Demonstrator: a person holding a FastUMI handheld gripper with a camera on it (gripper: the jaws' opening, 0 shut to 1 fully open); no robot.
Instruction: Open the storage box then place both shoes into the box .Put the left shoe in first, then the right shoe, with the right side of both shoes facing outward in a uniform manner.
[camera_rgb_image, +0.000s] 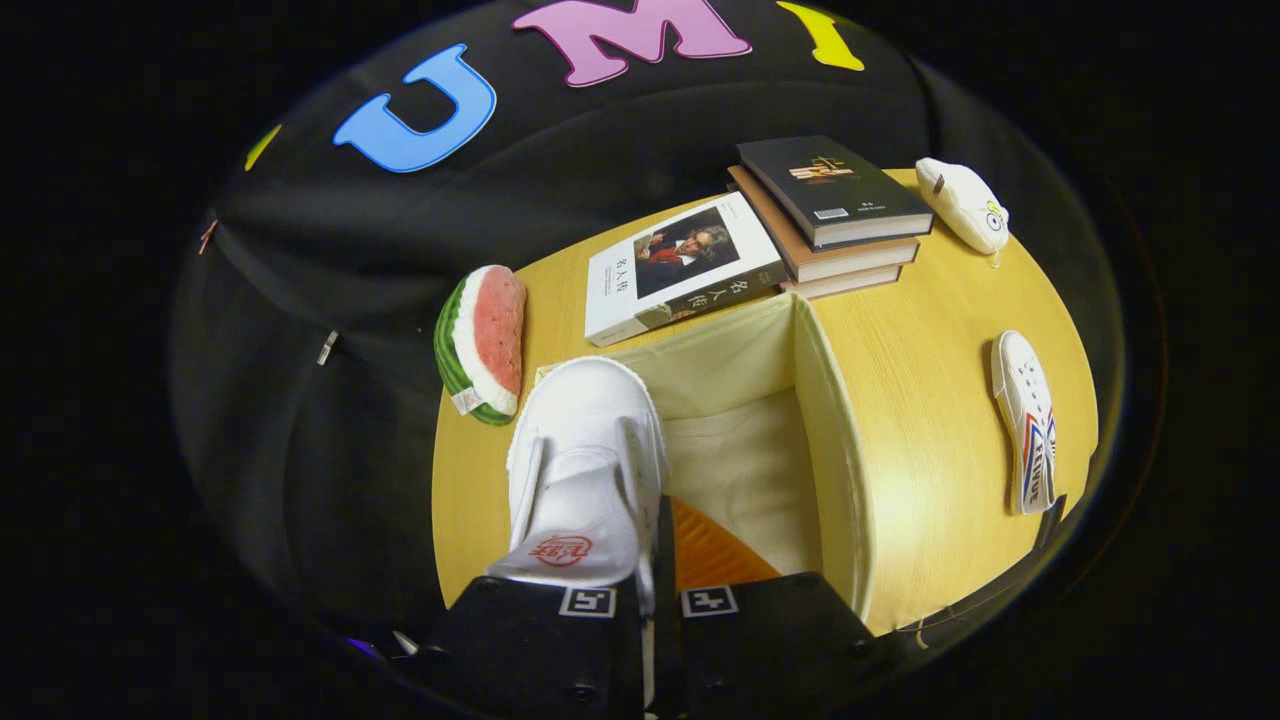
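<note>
Gripper view: gripper (648, 600) fingers nearly closed, pinching the side wall of the white canvas shoe with a red tongue logo (585, 470). Shoe hangs just ahead of the fingers, toe pointing away, over the near-left corner of the open cream fabric storage box (830, 440). Orange patch shows inside the box right beside the fingers. Second white shoe with red-blue side stripes (1028, 425) lies on the yellow wooden table (930, 380), well apart to the right of the box. Beyond the box: white portrait-cover book (680, 268), stack of three books (835, 215), white plush toy (965, 205). Watermelon-slice plush (483, 343) sits left of the box.
</note>
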